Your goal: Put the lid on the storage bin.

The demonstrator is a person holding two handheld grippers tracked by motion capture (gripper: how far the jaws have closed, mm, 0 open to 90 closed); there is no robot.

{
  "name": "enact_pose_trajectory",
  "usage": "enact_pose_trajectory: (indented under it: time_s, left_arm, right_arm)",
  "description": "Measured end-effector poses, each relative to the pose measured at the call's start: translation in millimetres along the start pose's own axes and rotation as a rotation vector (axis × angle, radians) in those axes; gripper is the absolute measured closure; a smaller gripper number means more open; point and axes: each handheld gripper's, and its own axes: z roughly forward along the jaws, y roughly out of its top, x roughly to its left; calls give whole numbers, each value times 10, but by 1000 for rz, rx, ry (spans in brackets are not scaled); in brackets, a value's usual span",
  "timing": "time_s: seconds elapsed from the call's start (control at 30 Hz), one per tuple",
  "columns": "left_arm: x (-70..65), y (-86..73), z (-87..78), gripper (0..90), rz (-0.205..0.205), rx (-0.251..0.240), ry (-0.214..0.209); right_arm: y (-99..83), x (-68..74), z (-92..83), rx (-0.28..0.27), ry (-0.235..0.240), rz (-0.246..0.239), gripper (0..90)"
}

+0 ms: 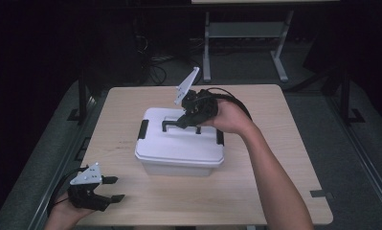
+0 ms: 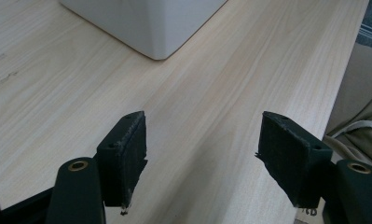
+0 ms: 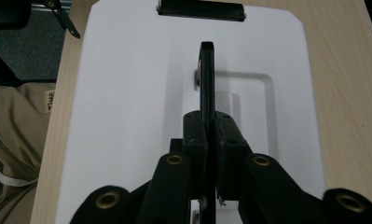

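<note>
High view: right gripper (image 1: 185, 120) clamps box handle (image 1: 179, 124).

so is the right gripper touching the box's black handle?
Touching. Right gripper view: the right gripper has its jaws clamped on the raised handle.

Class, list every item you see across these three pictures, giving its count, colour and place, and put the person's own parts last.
Storage box: one, white, middle of the table.
Lid: one, white, on the box.
Handle: one, black, on the lid, raised upright.
Latches: two, black, at the lid's ends.
Table: one, light wood, under the box.
Second table: one, grey legs, behind.
Cables: black, on the floor behind.
Left gripper: one, black, near left table corner, open.
Right gripper: one, black, shut on the handle.
Forearm: one, right side.
</note>
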Motion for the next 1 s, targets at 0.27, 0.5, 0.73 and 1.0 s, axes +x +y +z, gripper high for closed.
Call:
enact_pose_trajectory:
  time_s: [0.27, 0.5, 0.73, 1.0]
  left_arm:
    - [13, -6, 4, 321, -1, 1, -2]
    - [23, 5, 10, 321, -1, 1, -5]
    - [15, -4, 0, 321, -4, -1, -4]
    - [23, -10, 3, 321, -3, 4, -5]
  right_arm:
    - [32, -90, 104, 6, 0, 4, 846]
    - [38, -137, 191, 18, 4, 6, 846]
    - [46, -180, 273, 26, 10, 7, 845]
    - [40, -202, 310, 27, 10, 9, 844]
